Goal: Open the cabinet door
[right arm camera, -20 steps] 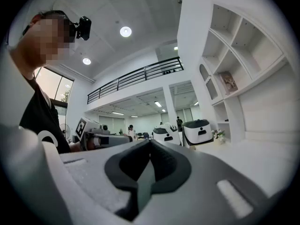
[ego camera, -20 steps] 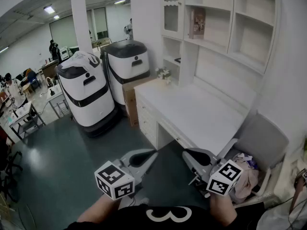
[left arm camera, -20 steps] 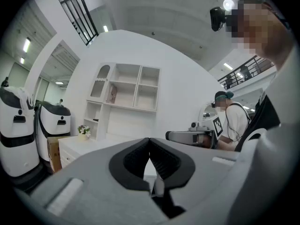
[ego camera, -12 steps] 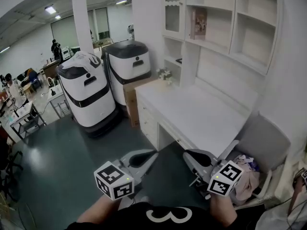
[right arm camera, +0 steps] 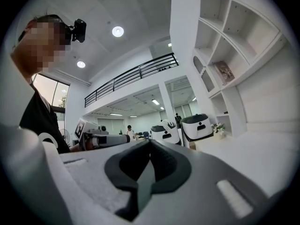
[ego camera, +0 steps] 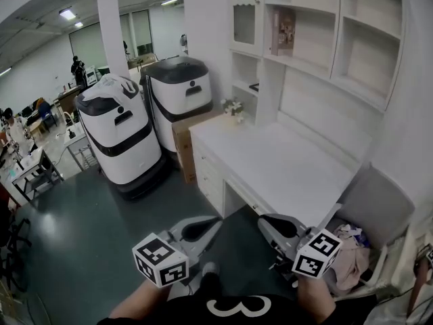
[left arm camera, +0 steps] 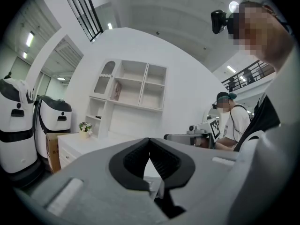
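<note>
Found left gripper (ego camera: 203,223) shut tight, pads meeting at the tips, nothing held. Found right gripper (ego camera: 270,222) the same: fully closed, empty. Logged both as level and low, side by side, just off the near edge of the desk (ego camera: 270,158) and pointing toward it.

Located door (ego camera: 244,17) high above the far left corner of the desk, in the top tier of the hutch (ego camera: 318,80): narrow, glazed, arched at the top. Judged shut, flush with its frame, though hard to confirm from this far off. Could not make out a knob or handle in any view. Noted book (ego camera: 283,31) in the open bay just right of the door, and flowers (ego camera: 233,105) on the far left corner of the desk beneath it.

Step in hand, as judged: approach only. No contact with the door; opening not yet begun. Well apart from the door in both height and reach.

Next move, as judged: close on the desk, raise one gripper to door height, part its jaws before arrival, and find the free edge or handle. Likely easier with the left, given the door's place over the left end of the desk. Then pinch and swing outward along the hinge arc, not straight back. Risk of fouling the flowers on a low reach.
</note>
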Demonstrator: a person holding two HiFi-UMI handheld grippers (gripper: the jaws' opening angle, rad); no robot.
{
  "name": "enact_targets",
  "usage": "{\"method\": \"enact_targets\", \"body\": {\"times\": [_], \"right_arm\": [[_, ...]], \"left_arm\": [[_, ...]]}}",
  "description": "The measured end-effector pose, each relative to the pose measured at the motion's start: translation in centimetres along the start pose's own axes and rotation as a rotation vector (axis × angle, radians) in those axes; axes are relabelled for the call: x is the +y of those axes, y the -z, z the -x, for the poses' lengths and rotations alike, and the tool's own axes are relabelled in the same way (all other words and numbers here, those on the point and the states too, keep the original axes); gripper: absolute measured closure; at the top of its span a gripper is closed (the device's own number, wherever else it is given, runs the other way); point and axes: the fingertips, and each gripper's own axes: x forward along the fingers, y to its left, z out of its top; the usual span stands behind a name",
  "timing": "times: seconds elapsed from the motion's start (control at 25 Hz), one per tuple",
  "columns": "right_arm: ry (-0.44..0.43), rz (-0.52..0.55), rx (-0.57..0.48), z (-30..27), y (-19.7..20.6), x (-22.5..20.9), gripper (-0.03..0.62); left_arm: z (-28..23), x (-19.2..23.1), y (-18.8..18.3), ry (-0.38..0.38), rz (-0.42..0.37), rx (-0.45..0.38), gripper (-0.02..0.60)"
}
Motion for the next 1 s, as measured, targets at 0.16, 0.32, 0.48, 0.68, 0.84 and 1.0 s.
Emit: {"method": "enact_targets", "body": {"times": [0.16,0.32,0.48,0.68,0.84,1.0], "right_arm": [[0.006,-0.005,0.019,-3.0,0.2,-2.6,0.592],[0.017,-0.014,0.024,-7.6,-0.4,-7.0,0.592],[0.029,-0.026,0.028,-13.3,-1.4,-11.7,0.592],[0.050,-0.035,0.041,-20.8,-3.0,-16.9,0.592],[0.070,-0.028,0.040,-26.2,-4.4,-20.2,0.592],[0.087,-0.027,0.032,-29.3,-5.3,-21.8,0.592]], "left_arm": [[-1.8,3.7,-0.2,0.010,0.012,-0.003,0.581],[-4.8,9.4,-0.9,0.019,0.023,0.002,0.581],[-7.7,16.1,-2.3,0.027,0.037,0.006,0.581],[-10.8,24.4,-4.6,0.046,0.040,0.011,0.581],[-12.4,30.2,-6.4,0.064,0.024,-0.001,0.581],[-13.3,33.8,-7.1,0.087,0.026,-0.012,0.581]]}}
